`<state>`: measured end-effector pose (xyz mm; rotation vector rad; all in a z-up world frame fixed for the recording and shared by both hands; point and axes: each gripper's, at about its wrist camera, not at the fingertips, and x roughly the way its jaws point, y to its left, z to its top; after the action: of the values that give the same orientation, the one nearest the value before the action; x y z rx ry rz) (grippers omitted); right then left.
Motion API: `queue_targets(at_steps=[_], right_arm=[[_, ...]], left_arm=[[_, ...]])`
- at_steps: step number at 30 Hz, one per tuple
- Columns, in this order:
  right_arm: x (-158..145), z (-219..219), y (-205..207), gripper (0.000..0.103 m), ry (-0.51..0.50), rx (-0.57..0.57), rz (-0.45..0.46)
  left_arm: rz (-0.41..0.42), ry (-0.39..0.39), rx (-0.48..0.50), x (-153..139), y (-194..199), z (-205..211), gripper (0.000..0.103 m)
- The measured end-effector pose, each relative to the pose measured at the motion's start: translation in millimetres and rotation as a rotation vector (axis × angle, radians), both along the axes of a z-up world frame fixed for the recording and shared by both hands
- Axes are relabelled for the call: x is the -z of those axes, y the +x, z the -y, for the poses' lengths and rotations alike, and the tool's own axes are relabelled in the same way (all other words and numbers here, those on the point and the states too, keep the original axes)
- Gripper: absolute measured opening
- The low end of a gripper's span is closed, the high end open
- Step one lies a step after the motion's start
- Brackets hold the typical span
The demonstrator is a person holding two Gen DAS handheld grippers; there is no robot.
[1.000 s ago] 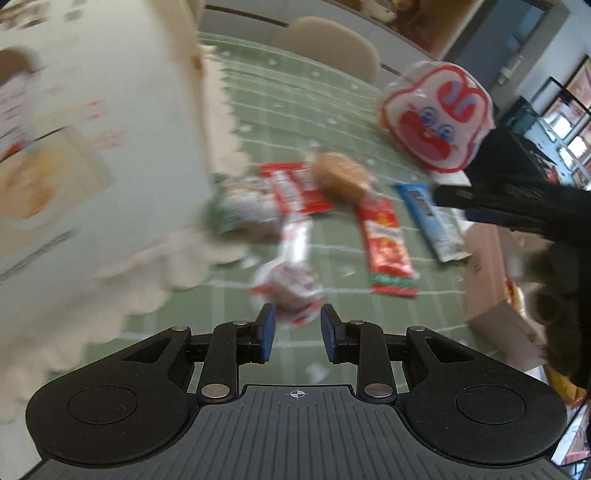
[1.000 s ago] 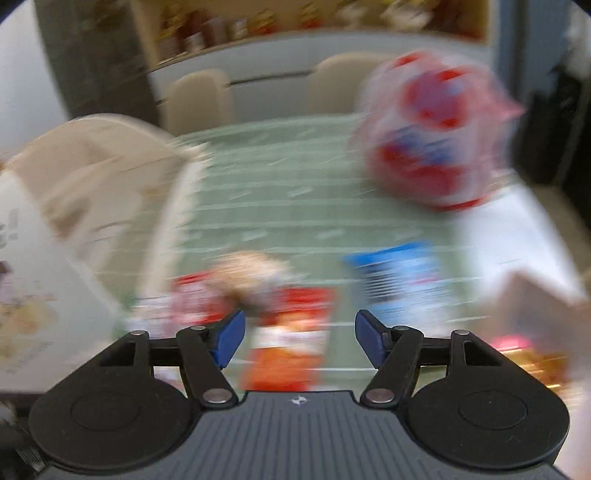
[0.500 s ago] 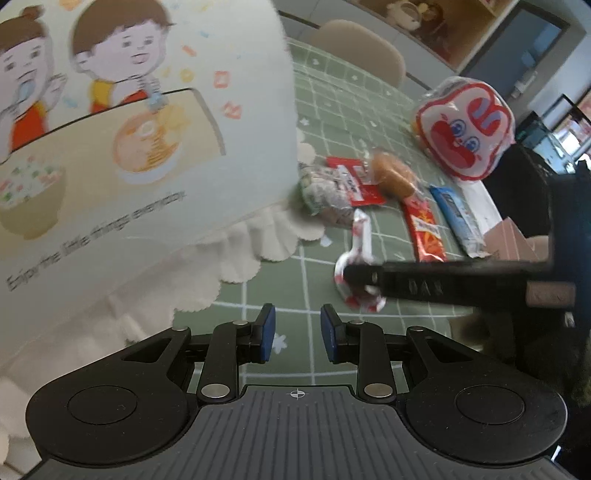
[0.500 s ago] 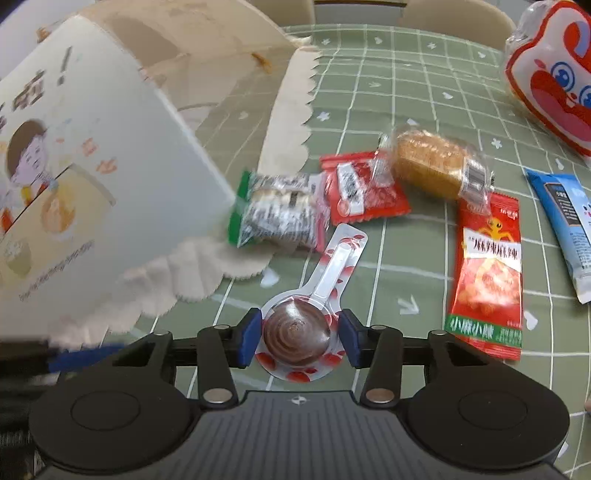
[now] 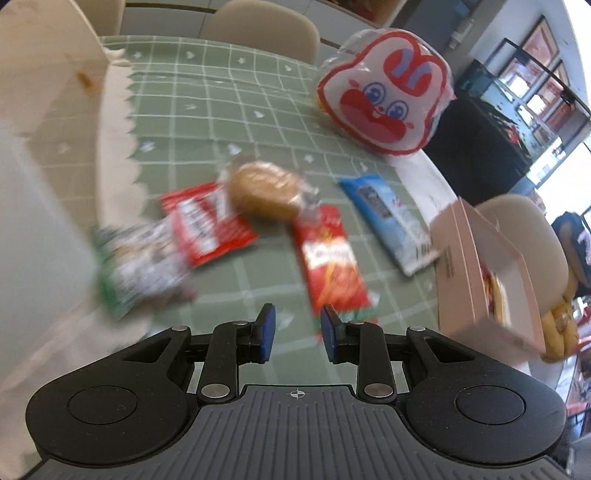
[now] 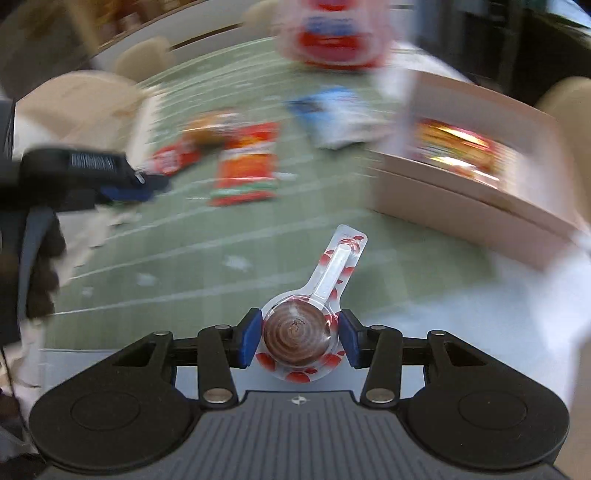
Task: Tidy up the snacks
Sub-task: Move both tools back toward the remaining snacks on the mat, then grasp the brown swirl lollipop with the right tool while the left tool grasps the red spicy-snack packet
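My right gripper (image 6: 300, 341) is shut on a wrapped brown swirl lollipop (image 6: 297, 332), lifted off the green checked tablecloth (image 6: 207, 258), its stick pointing away. A pink cardboard box (image 6: 461, 184) with bright packets inside lies ahead to the right. My left gripper (image 5: 297, 330) hovers with nothing between its narrowly parted pads. In front of it lie a long red packet (image 5: 332, 264), a red sachet (image 5: 207, 225), a wrapped bun (image 5: 266, 192), a green and white packet (image 5: 140, 266) and a blue packet (image 5: 384, 218). The left gripper's fingers (image 6: 122, 177) show blurred at the left of the right wrist view.
A large bag with a red rabbit face (image 5: 388, 88) stands at the far side. A big cream bag with a scalloped edge (image 5: 44, 155) rises on the left. Beige chairs (image 5: 258, 29) stand behind the table. The pink box (image 5: 480, 273) sits by the table's right edge.
The right gripper closed on the lollipop and carried it off the cloth to the right, toward the pink box. The left gripper swung from the cream bag toward the snack pile.
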<state>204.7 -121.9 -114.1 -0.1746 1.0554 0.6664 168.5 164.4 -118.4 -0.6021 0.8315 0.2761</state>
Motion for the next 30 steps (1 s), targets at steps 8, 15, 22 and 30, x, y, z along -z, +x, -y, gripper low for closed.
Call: queue_targets(at_steps=[8, 15, 22, 30], right_arm=[[22, 65, 9, 0.045, -0.014, 0.194, -0.001], [32, 61, 13, 0.046, -0.016, 0.155, 0.009], [36, 62, 15, 0.063, 0.030, 0.148, 0.029], [41, 58, 8, 0.078, 0.046, 0.117, 0.064]], left_arm=[[-0.049, 0.119, 0.044, 25, 79, 21, 0.030], [-0.152, 0.399, 0.141, 25, 104, 60, 0.031], [-0.107, 0.403, 0.262, 29, 95, 66, 0.056], [-0.151, 0.463, 0.153, 32, 92, 56, 0.059]])
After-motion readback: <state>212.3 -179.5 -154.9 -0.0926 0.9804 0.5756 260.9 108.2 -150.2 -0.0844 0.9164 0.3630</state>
